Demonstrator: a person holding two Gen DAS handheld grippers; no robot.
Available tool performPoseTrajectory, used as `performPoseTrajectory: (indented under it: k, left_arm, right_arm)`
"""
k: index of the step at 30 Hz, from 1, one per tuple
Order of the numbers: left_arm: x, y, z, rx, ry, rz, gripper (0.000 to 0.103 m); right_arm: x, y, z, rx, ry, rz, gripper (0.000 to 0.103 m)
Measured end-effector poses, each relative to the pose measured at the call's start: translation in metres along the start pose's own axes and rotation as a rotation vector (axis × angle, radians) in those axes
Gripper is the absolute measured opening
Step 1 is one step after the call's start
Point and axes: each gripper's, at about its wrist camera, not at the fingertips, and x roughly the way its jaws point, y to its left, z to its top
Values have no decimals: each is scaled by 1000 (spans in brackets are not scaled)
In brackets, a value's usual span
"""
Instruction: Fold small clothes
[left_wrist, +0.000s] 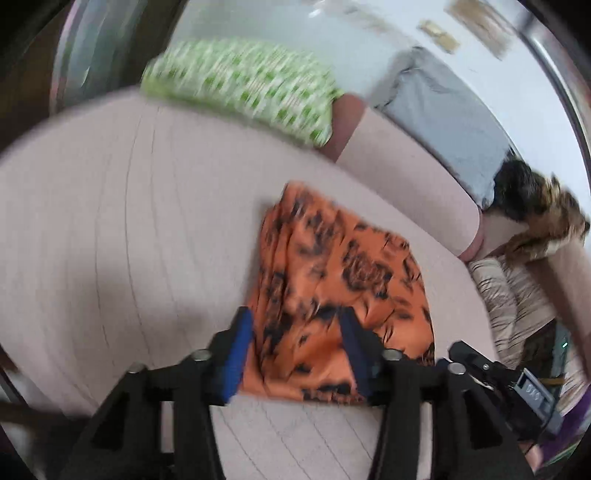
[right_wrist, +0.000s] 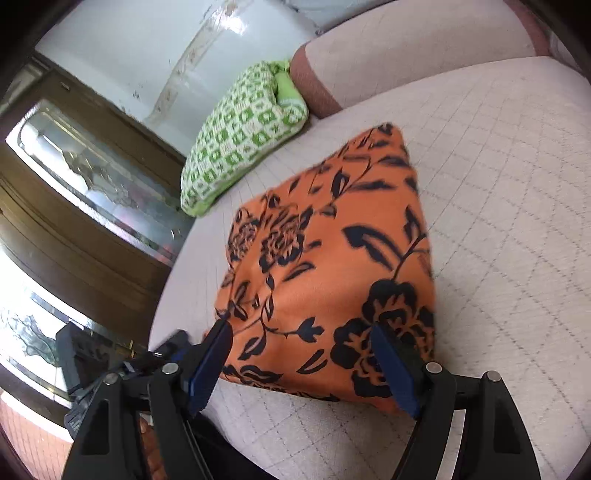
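An orange cloth with a black flower print lies folded into a rough rectangle on the pale quilted sofa seat. It also shows in the right wrist view. My left gripper is open and hovers over the cloth's near edge, holding nothing. My right gripper is open above the cloth's near edge, empty. The right gripper's body shows at the lower right of the left wrist view.
A green and white patterned pillow lies at the sofa's far end by the armrest. A grey cloth drapes the backrest. Dark and striped clothes pile at the right. A wooden glass-panelled cabinet stands to the left.
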Motion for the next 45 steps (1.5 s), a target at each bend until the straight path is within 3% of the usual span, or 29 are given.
performPoseTrajectory:
  k: [3, 7, 8, 11, 13, 15, 16, 18, 20, 23, 25, 26, 27, 29, 32, 34, 35, 36, 38, 41, 42, 45]
  left_arm:
    - [12, -30, 21, 148, -21, 16, 55]
    - [61, -54, 37, 276, 44, 50, 55]
    - [77, -55, 39, 292, 80, 73, 55]
    - [114, -40, 35, 338, 156, 235, 49]
    - [125, -18, 28, 279, 205, 236, 51]
    - [127, -15, 24, 297, 188, 245, 52]
    - [127, -17, 23, 308, 183, 254, 52]
    - [127, -16, 24, 306, 184, 253, 52]
    - [130, -12, 24, 282, 194, 230, 53]
    - [131, -10, 24, 284, 193, 230, 56]
    - [128, -8, 24, 283, 189, 231, 56]
    - [129, -9, 24, 281, 190, 228, 56]
    - [130, -8, 24, 276, 192, 222, 56]
    - [130, -8, 24, 269, 189, 220, 56]
    - [128, -7, 24, 265, 184, 218, 56]
    - [127, -5, 24, 259, 187, 210, 56]
    - [127, -5, 24, 258, 187, 207, 56]
    - [127, -4, 23, 255, 188, 204, 57]
    - [127, -2, 23, 251, 187, 199, 57]
    - [129, 1, 21, 241, 179, 194, 61]
    - [130, 3, 21, 229, 183, 191, 63]
    - [120, 2, 27, 217, 187, 180, 62]
  right_arm:
    - [-11, -13, 12, 36, -35, -11, 80]
    - [-7, -42, 34, 132, -25, -2, 80]
    - [-2, -51, 41, 161, -15, 14, 81]
    - [19, -74, 58, 277, 30, 50, 81]
    - [42, -89, 63, 375, 91, 97, 81]
    - [66, -99, 60, 440, 165, 106, 80]
    - [73, -97, 60, 430, 177, 138, 74]
    - [69, -86, 63, 379, 149, 123, 44]
    - [59, -74, 64, 342, 114, 112, 37]
    - [77, -85, 53, 350, 173, -2, 36]
    - [65, -81, 54, 371, 137, 71, 43]
    - [57, -77, 54, 374, 117, 87, 54]
    - [48, -73, 55, 374, 101, 109, 76]
    - [31, -71, 52, 382, 58, 132, 84]
    - [25, -83, 39, 455, 63, 125, 84]
    - [40, -92, 28, 492, 134, 96, 81]
    - [42, -89, 28, 463, 137, 118, 52]
    - [40, -81, 31, 423, 137, 110, 40]
    - [29, -65, 37, 361, 101, 92, 34]
    - [30, -60, 29, 307, 108, -9, 34]
    - [38, -65, 23, 307, 133, -33, 41]
    - [29, -80, 24, 417, 138, 84, 62]
